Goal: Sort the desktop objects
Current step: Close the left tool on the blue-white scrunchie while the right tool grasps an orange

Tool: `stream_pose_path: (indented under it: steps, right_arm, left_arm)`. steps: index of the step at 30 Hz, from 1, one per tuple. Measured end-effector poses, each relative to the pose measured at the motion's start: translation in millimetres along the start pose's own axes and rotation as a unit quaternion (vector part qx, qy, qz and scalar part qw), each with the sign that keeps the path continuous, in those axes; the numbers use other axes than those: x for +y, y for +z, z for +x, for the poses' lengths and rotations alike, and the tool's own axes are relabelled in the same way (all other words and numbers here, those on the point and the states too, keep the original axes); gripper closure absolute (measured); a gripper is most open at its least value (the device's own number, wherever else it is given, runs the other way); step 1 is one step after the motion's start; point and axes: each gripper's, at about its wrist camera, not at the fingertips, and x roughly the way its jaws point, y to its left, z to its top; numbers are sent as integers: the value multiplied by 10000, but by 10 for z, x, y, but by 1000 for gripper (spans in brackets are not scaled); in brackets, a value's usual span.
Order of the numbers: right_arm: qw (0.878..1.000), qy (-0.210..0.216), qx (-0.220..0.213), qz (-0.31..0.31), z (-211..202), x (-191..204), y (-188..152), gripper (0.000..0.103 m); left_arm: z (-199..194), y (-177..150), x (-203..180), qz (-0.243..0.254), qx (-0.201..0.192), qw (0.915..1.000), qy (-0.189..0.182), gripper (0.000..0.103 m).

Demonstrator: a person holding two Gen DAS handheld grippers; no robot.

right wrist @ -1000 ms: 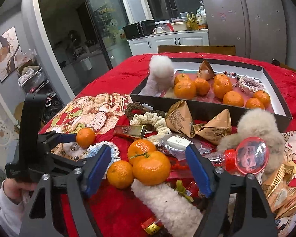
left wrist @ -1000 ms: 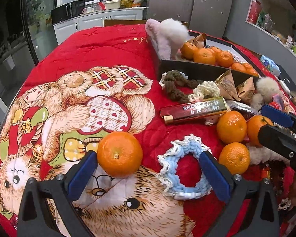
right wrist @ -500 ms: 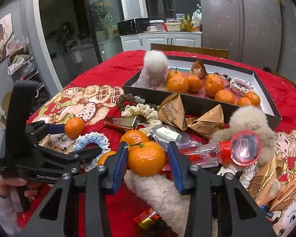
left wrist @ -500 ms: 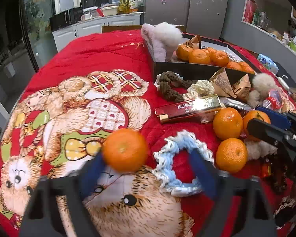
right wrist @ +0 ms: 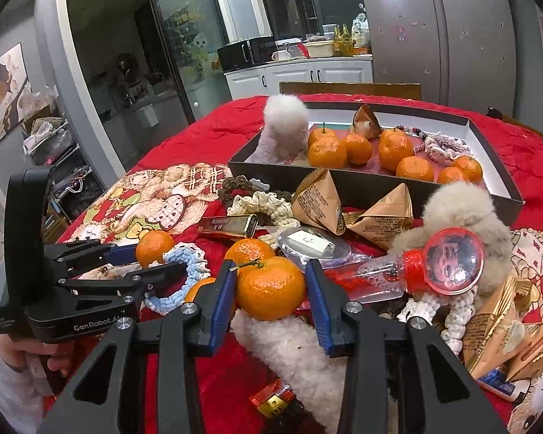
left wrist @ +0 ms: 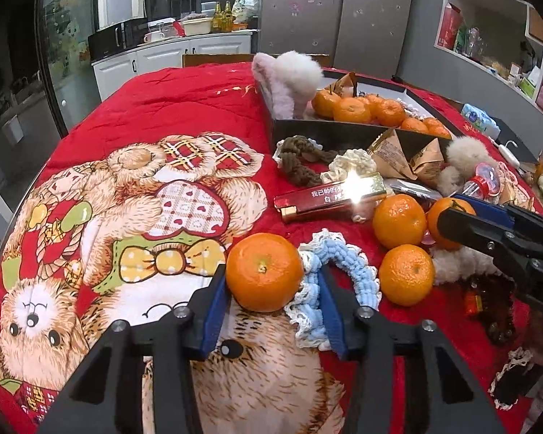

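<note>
Red quilted cloth (left wrist: pixel 184 108) printed with cartoon bears covers the table under me. Nearest, my left gripper (left wrist: pixel 271 289) has its blue pads clenched on a tangerine (left wrist: pixel 264 271), with the edge of a blue crochet ring (left wrist: pixel 344 271) caught against the right pad. My right gripper (right wrist: pixel 269 289) grips a stemmed tangerine (right wrist: pixel 269 287) above a white fluffy piece (right wrist: pixel 289 347). Just beyond lie loose tangerines (left wrist: pixel 398 220), a red-gold box (left wrist: pixel 329 199), folded paper packets (right wrist: pixel 318 199) and a red-capped bubble bottle (right wrist: pixel 416 271). Farther back, a dark tray (right wrist: pixel 380 181) holds more tangerines (right wrist: pixel 394 148), with a pale plush toy (right wrist: pixel 282 130) at its near-left corner.
</note>
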Motion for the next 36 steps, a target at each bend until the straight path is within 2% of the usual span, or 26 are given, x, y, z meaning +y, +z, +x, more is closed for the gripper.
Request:
stream_pose_path:
  steps: [12,19,23,36]
  right_arm:
    - [9998,155,-10,105,-17,-33,-22,66]
    - [9997,202,-11,150,-20,-47,-23,66]
    - [9997,206,-12,153,-18,-50,-26,66]
    - [9997,211,-12,156,-16,-50,-26,66]
  left_arm:
    - [25,-14,-38,59,75,9997,210,52]
    - [-14,-20,82,-266,-3,9995,178,52]
    - [-29,-28,153,-460,-36,9989,13,52]
    - [-36,-21,204,-523,-79,9986,-43,53]
